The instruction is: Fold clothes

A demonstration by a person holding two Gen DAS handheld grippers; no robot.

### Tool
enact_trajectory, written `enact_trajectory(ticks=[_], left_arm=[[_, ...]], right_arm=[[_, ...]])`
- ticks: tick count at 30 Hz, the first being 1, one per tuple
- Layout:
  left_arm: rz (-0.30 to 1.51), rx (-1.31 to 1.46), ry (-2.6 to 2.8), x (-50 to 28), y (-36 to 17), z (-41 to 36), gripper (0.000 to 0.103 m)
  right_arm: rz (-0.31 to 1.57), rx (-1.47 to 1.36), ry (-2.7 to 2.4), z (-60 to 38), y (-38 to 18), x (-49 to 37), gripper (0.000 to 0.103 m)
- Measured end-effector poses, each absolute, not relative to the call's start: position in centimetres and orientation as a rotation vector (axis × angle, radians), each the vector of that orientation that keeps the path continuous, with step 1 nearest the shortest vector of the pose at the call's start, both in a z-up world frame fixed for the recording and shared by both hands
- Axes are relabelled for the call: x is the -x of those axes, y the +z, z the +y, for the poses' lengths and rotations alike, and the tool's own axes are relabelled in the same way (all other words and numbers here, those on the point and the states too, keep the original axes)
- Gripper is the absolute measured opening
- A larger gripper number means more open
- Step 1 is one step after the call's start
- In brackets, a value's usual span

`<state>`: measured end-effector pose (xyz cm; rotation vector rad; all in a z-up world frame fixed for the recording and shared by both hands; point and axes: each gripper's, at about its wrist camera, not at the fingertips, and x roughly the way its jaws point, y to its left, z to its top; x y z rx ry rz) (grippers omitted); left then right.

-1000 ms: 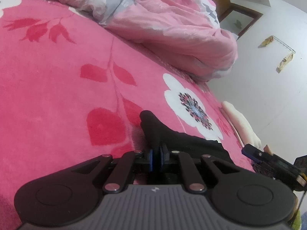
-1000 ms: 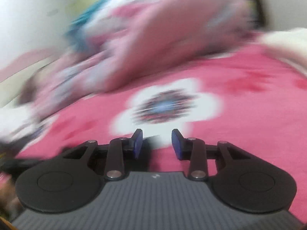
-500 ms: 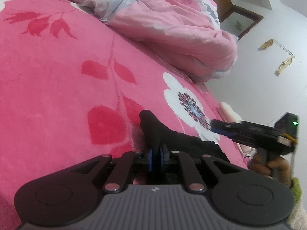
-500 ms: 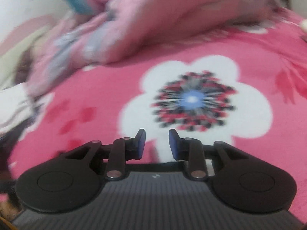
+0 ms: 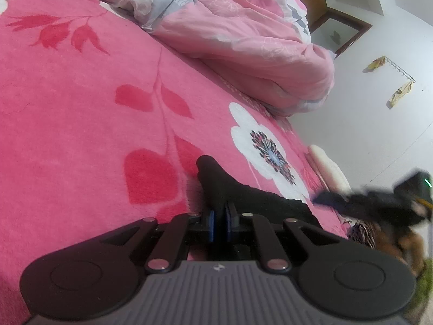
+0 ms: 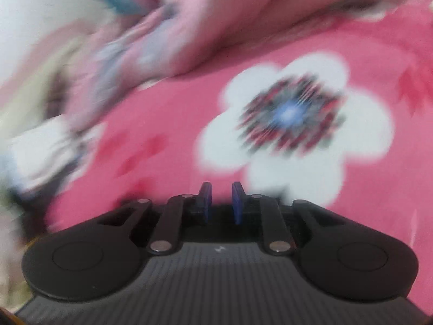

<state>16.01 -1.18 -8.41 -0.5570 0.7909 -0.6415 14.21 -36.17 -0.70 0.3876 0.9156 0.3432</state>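
A black garment (image 5: 243, 195) lies on the pink flowered bed cover (image 5: 81, 113) near the bottom centre of the left wrist view. My left gripper (image 5: 219, 216) is shut on a bunched fold of it that sticks up past the blue pads. At the right edge of that view my right gripper (image 5: 351, 200) shows as a dark blur just beyond the garment's far end. In the blurred right wrist view my right gripper (image 6: 220, 203) is open, a narrow gap between its blue pads, nothing in it, over the cover's white flower (image 6: 292, 124).
A crumpled pink and grey quilt (image 5: 230, 32) is heaped along the far side of the bed. A cream pillow (image 5: 327, 168) lies at the bed's right edge. Beyond it stand a white wall and a wooden frame (image 5: 335, 27).
The right gripper has swung in over the bed toward the garment's far end and its fingers have narrowed. The left gripper has kept still, holding the black fold.
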Motion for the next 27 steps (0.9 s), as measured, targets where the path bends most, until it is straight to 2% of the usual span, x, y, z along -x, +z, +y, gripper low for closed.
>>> enact_trajectory(ticks=[3,5,6,8,10,13,15,16,18,21,23,27], left_arm=[[0.791,0.558,-0.641,-16.0,-8.4,-1.2,0.009],[0.791,0.560,-0.642,-16.0,-8.4,-1.2,0.010],[0.790,0.560,-0.642,-16.0,-8.4,-1.2,0.010],[0.789,0.561,-0.641,-16.0,-8.4,-1.2,0.010],[0.789,0.563,-0.640,-16.0,-8.5,-1.2,0.010],[0.789,0.568,-0.641,-16.0,-8.5,-1.2,0.010],[0.790,0.569,-0.641,-16.0,-8.5,-1.2,0.010],[0.789,0.568,-0.641,-16.0,-8.5,-1.2,0.010],[0.789,0.570,-0.642,-16.0,-8.5,-1.2,0.010],[0.789,0.574,-0.643,-16.0,-8.5,-1.1,0.010],[0.789,0.577,-0.644,-16.0,-8.6,-1.0,0.010],[0.789,0.581,-0.646,-16.0,-8.6,-1.0,0.010]], right_arm=[[0.963,-0.378,0.386,-36.5,-0.8,-11.9,0.016],[0.960,-0.354,0.289,-37.9,-2.1,-12.8,0.002],[0.942,-0.458,0.265,-39.8,-2.4,-13.1,0.000],[0.885,-0.585,0.184,-41.9,-1.9,-12.2,0.007],[0.832,-0.590,0.229,-41.7,-0.8,-10.0,0.008],[0.864,-0.667,0.440,-39.7,-1.1,-6.3,0.009],[0.914,-0.571,0.408,-38.7,-2.4,-4.0,0.009],[0.933,-0.537,0.392,-38.5,-3.1,-2.9,0.004],[0.903,-0.681,0.360,-41.8,-4.6,-0.8,0.002],[0.840,-0.808,0.216,-45.5,-4.4,2.1,0.009],[0.788,-0.829,0.208,-46.0,-3.3,3.7,0.009],[0.818,-0.756,0.386,-39.8,-2.7,2.2,0.009]])
